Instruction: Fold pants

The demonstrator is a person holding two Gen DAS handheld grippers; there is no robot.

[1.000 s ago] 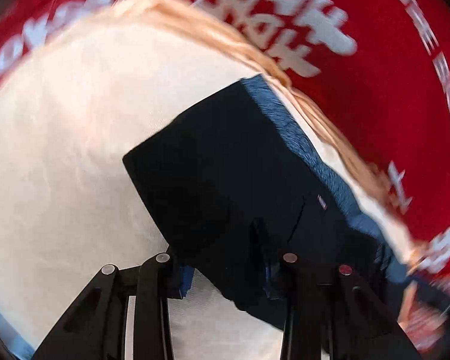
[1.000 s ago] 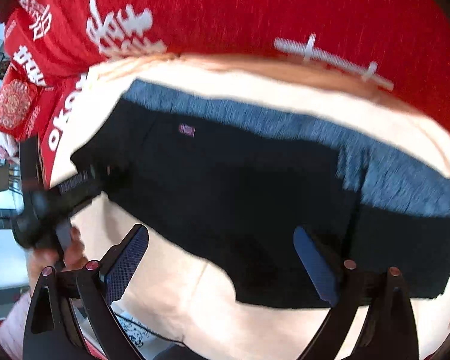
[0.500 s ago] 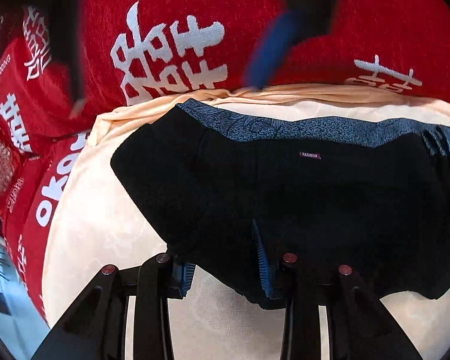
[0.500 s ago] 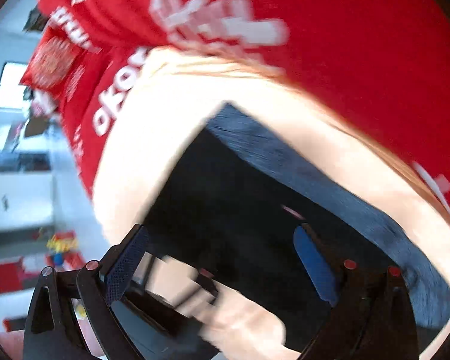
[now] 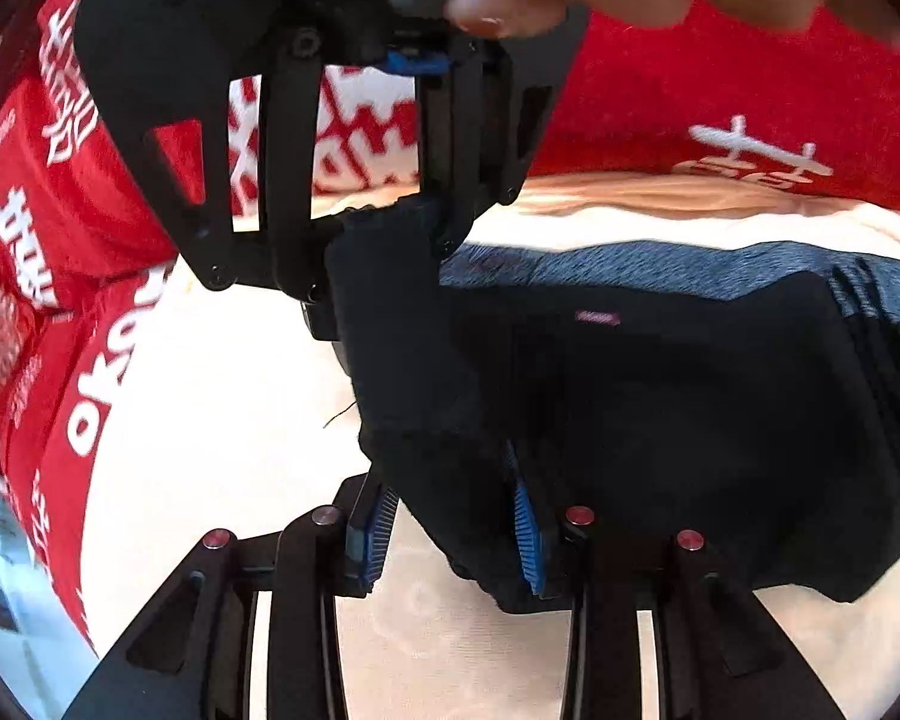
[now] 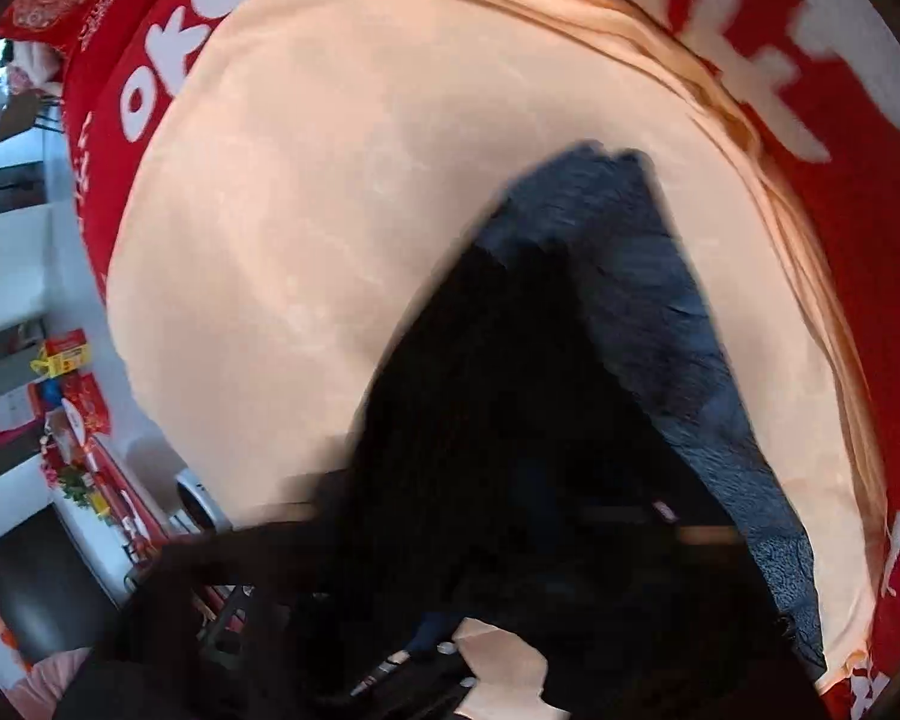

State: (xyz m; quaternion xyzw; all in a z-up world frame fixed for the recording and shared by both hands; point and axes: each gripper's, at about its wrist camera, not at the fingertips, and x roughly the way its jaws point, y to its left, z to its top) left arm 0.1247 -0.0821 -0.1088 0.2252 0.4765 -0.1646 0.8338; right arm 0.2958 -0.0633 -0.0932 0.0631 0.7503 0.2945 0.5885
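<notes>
Your left tool is clamped on the near edge of the pants, which lie on the peach sheet of the bed, and your right tool is closing on the waistband corner, cloth between its jaws. If that bite is shallow the corner could slip out on the lift, and uneven pulls would skew the fold. A second ago the right tool stood wide open off the cloth; now it's at the left corner.

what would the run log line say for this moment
stage: fold pants | left hand-held gripper: shut on pants | right hand-held gripper: closing on pants corner
</notes>
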